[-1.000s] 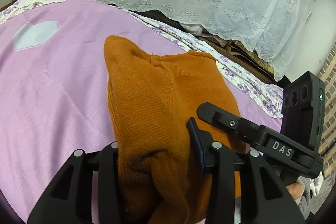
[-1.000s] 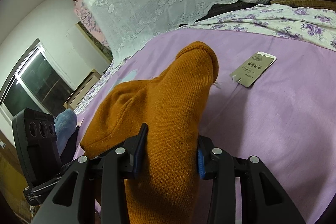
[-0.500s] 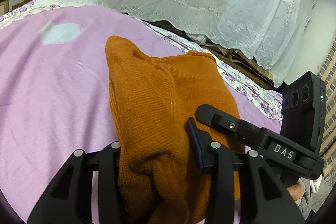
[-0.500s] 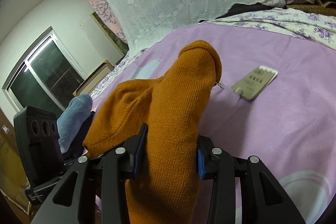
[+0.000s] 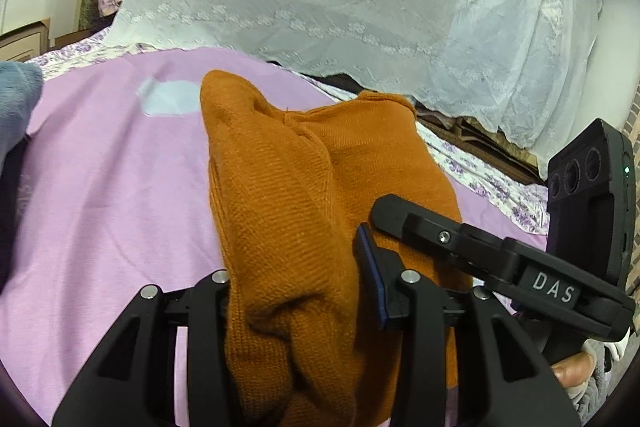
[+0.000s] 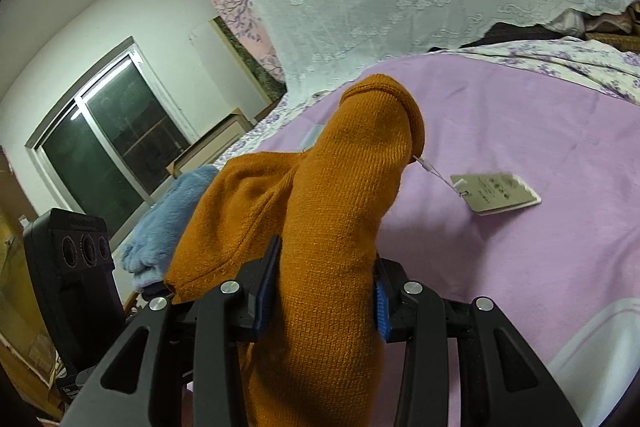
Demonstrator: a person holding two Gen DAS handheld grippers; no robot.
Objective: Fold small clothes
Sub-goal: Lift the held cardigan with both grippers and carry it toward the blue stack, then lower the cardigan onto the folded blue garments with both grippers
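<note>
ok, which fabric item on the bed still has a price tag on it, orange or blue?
The orange knit, clamped by both grippers. A paper tag hangs from its end on a white string. The fluffy blue item at the bed's edge shows no tag.

The sweater (image 5: 320,195) was orange, and the bed sheet (image 5: 112,195) under it was light purple. A white lace cloth (image 5: 360,7) had little flowers, and the fluffy thing (image 6: 168,211) was blue.

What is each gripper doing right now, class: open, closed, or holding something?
Left gripper: closed on the orange knit garment.
Right gripper: closed on the same orange knit garment, its paper tag trailing over the purple sheet.
</note>
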